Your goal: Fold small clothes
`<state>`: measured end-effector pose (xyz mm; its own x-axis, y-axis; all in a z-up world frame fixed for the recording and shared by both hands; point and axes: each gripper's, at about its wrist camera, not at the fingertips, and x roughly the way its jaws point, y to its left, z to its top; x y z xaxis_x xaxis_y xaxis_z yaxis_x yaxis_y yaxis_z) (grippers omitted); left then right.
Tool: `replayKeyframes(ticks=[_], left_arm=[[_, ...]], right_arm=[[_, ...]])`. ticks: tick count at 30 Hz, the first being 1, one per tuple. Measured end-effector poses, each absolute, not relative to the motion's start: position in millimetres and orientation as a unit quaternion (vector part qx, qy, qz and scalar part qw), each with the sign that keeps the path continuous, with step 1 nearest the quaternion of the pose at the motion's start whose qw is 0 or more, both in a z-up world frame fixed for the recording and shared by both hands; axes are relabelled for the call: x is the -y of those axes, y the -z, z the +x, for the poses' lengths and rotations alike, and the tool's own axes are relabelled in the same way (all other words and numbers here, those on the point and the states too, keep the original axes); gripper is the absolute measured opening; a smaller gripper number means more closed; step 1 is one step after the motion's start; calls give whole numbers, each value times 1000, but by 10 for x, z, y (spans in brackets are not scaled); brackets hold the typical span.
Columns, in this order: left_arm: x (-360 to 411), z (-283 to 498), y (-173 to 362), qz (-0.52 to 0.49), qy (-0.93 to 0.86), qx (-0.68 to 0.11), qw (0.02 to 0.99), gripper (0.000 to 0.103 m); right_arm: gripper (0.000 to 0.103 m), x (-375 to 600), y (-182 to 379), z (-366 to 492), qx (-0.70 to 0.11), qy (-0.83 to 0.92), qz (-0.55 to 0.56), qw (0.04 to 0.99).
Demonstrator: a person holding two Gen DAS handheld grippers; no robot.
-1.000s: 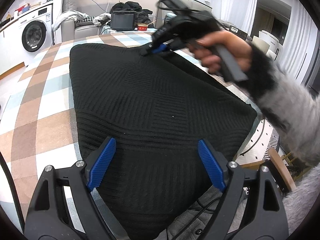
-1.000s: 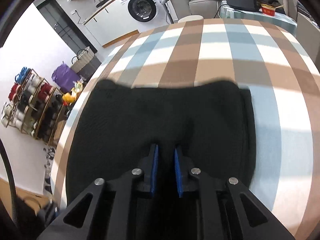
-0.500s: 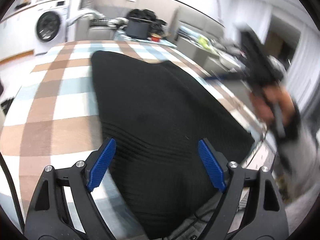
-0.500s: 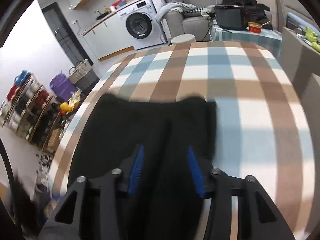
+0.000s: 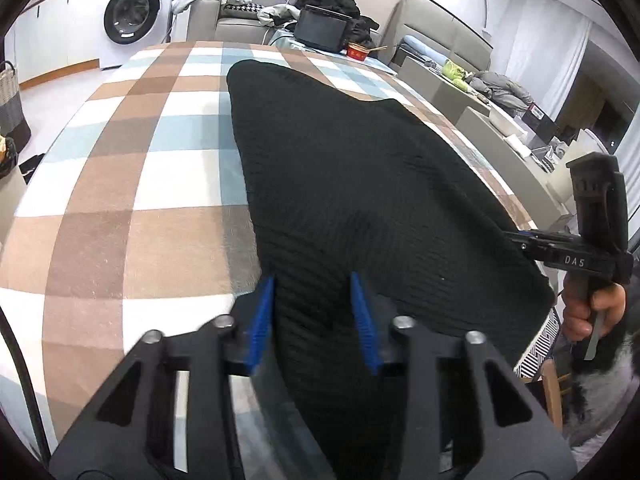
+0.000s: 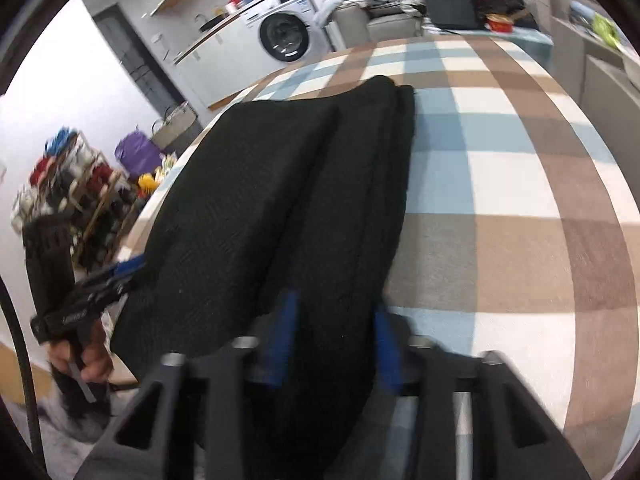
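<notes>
A black knit garment [image 5: 360,184] lies folded on the checked tablecloth [image 5: 132,184]; it also shows in the right wrist view [image 6: 288,208] with layered folds along its right side. My left gripper [image 5: 314,316] is at the garment's near left corner, its blue pads half-closed with the cloth edge between them. My right gripper [image 6: 334,340] is at the near right corner, pads likewise partly open astride the cloth edge. Each gripper shows in the other's view, the right gripper [image 5: 524,238] and the left gripper [image 6: 132,266], both at the garment's near edge.
The table's near edge runs just under both grippers. A washing machine [image 5: 132,16], a sofa with clothes and a laptop [image 5: 320,30] stand beyond the far end. A shoe rack [image 6: 68,188] and a basket [image 6: 176,128] stand at the left.
My right gripper let go at the far part of the garment and swung back to the near right corner. My left gripper shifted to the near left corner and its jaws narrowed.
</notes>
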<state>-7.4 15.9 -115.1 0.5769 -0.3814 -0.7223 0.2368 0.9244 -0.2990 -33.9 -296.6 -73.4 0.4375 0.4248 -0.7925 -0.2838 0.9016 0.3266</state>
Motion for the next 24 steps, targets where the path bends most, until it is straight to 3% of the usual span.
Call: replayKeyframes(ticks=[7, 17, 24], left_arm=[[-249, 308, 1137, -84, 160, -429, 885, 26], [-315, 1436, 1091, -69, 119, -427, 894, 26], [-419, 1509, 1039, -73, 121, -409, 901, 28]], right_arm=[[18, 2827, 734, -130, -486, -205, 52, 848], [18, 2727, 789, 915, -490, -157, 90, 853], [21, 2720, 736, 927, -480, -149, 75, 862]])
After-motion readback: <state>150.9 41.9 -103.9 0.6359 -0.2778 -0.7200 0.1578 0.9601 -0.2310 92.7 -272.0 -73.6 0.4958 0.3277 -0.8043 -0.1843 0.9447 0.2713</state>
